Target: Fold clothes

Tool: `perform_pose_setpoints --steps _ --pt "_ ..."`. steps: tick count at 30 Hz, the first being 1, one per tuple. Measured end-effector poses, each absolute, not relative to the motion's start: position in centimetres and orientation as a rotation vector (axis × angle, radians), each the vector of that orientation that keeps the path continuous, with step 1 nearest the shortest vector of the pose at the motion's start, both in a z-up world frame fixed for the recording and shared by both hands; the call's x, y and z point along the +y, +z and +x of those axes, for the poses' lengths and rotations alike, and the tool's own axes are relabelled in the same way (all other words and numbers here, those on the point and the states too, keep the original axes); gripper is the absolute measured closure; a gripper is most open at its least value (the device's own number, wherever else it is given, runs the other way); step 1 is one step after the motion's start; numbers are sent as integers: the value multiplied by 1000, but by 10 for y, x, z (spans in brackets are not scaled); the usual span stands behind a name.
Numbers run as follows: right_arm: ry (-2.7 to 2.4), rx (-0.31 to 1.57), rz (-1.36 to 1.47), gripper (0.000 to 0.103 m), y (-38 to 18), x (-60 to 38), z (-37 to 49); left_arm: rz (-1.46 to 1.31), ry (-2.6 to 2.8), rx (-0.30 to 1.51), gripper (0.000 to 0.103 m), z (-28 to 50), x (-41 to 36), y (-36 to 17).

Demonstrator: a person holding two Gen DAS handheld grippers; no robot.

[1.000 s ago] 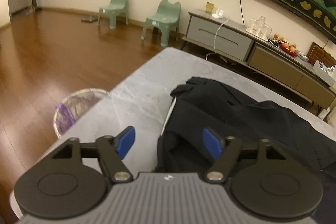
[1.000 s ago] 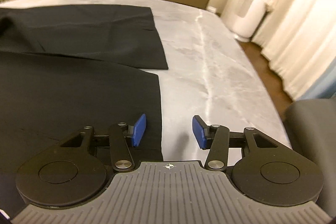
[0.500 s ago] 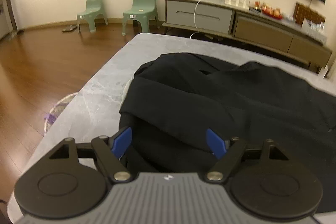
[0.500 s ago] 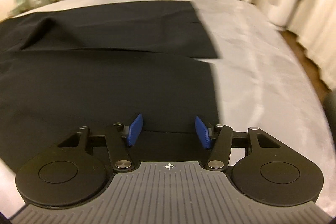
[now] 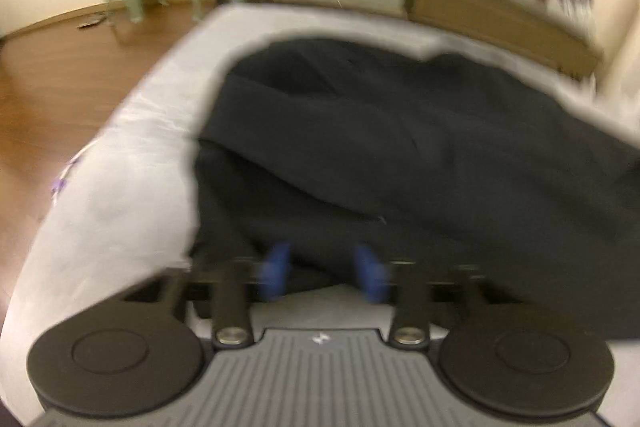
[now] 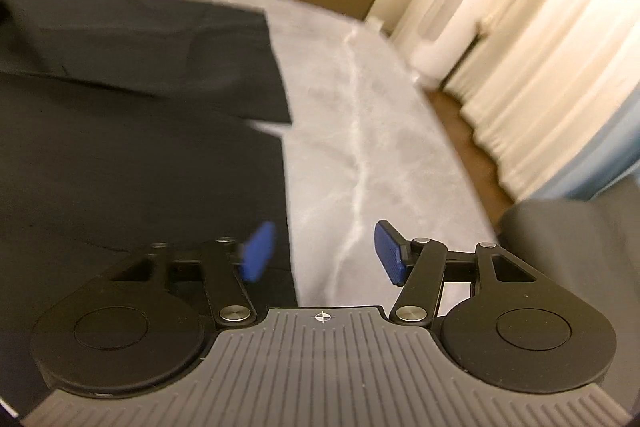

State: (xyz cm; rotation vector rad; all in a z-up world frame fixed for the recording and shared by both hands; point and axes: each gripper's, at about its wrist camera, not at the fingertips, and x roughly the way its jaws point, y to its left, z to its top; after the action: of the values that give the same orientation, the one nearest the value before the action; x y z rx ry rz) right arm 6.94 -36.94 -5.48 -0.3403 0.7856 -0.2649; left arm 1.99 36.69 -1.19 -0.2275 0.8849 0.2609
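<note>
While leftward blurred, right tongs (image 6: 324, 253) agape

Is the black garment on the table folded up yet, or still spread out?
Mostly spread: the black garment lies flat across the grey table, its left end bunched in loose overlapping layers. No neat fold visible.

1. Left gripper (image 5: 323, 274): low and level, blue pads (image 5: 275, 273) apart with a moderate gap; the view is blurred.
2. Right gripper (image 6: 325, 254): low and level, jaws spread wide, left pad (image 6: 259, 251) blurred.
</note>
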Motion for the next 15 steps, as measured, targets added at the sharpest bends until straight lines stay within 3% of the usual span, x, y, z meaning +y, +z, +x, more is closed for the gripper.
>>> perform_pose_setpoints --steps 2,4,6,10,15 --pt "-158 693 -268 39 -33 -348 50 -319 340 791 13 -8 385 4" --pt "9 652 -165 18 -21 -323 32 -379 384 781 13 -28 390 5" --pt "120 656 -102 17 -21 -299 18 -373 350 793 13 -39 375 2" --pt "235 679 9 17 -34 -267 -13 -78 168 837 13 -41 282 -4" --pt "213 674 -85 14 -51 -247 -38 104 12 848 13 -42 209 -14"
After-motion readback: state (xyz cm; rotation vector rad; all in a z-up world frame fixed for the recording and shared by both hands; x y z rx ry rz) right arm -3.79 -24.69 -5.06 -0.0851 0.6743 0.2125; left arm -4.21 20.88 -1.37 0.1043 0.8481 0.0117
